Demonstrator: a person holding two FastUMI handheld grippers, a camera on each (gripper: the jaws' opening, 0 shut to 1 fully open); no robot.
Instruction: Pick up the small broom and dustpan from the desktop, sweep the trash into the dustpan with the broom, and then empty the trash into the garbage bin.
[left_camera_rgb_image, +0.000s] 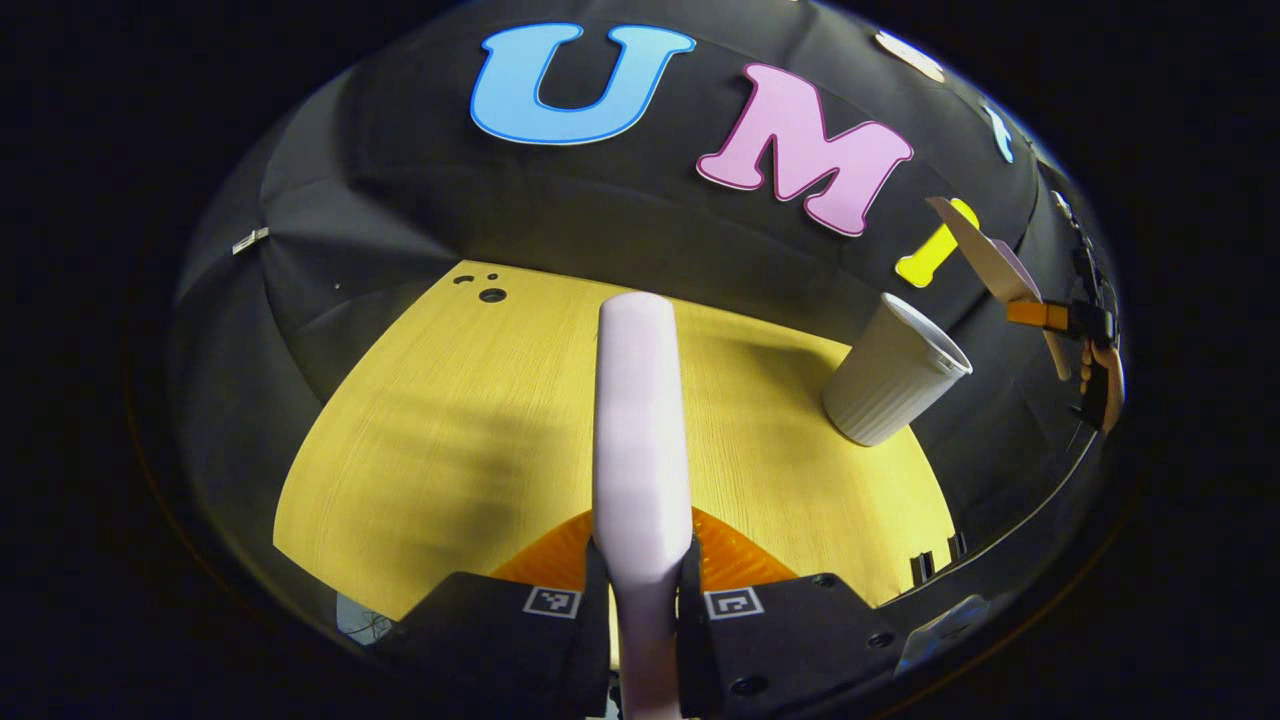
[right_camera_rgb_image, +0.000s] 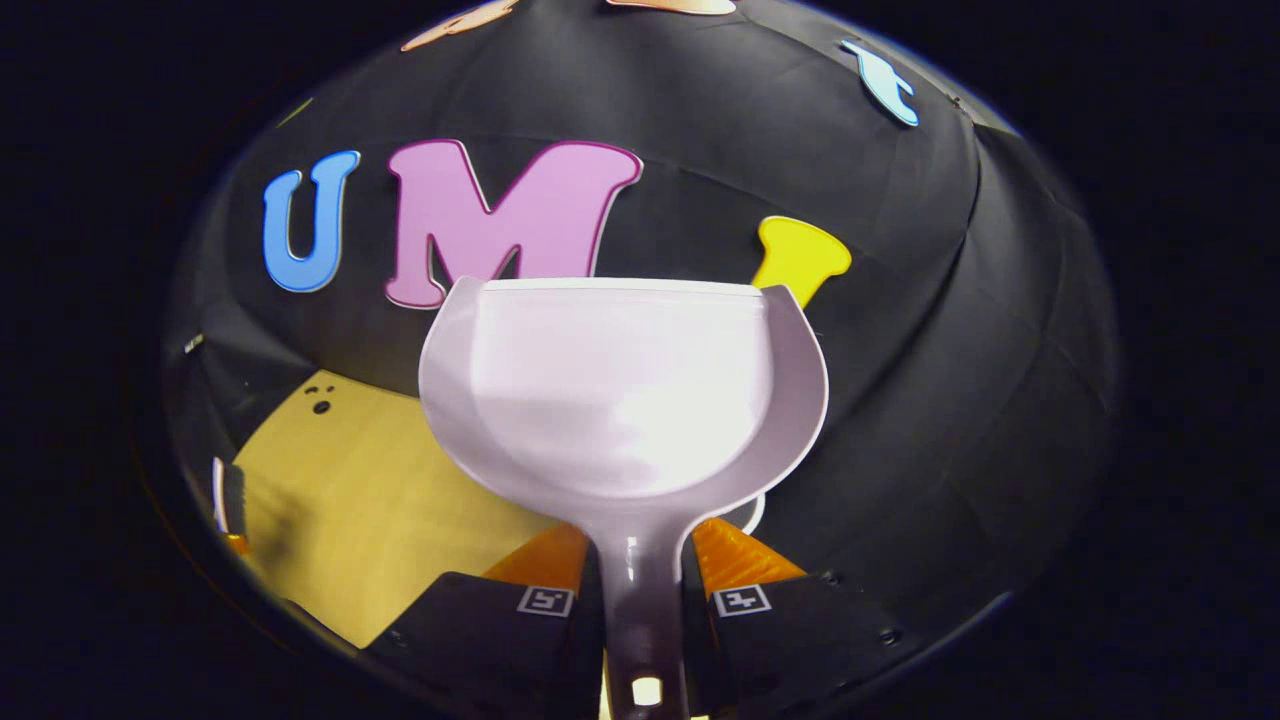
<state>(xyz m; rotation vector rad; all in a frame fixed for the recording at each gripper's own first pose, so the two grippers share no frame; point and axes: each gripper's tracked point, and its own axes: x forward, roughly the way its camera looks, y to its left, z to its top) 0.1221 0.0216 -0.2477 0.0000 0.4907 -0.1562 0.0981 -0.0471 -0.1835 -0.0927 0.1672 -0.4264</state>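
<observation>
While its bristles stay hidden, left tongs (left_camera_rgb_image: 642, 590) clamp the broom (left_camera_rgb_image: 638, 420); right tongs (right_camera_rgb_image: 645, 600) clamp the dustpan (right_camera_rgb_image: 620, 390).

The right gripper (right_camera_rgb_image: 643, 600) is clamped on the dustpan's handle, both fingers (right_camera_rgb_image: 745, 585) pressing its sides. The dustpan (right_camera_rgb_image: 620, 395) is raised with its open pan facing the camera. The desk (right_camera_rgb_image: 360, 500) lies lower left.

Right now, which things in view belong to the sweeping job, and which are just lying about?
Job:
broom, clamped in the left tool
dustpan, clamped in the right tool
bin, standing on the desk

Lying about:
holes at the desk's far corner
</observation>
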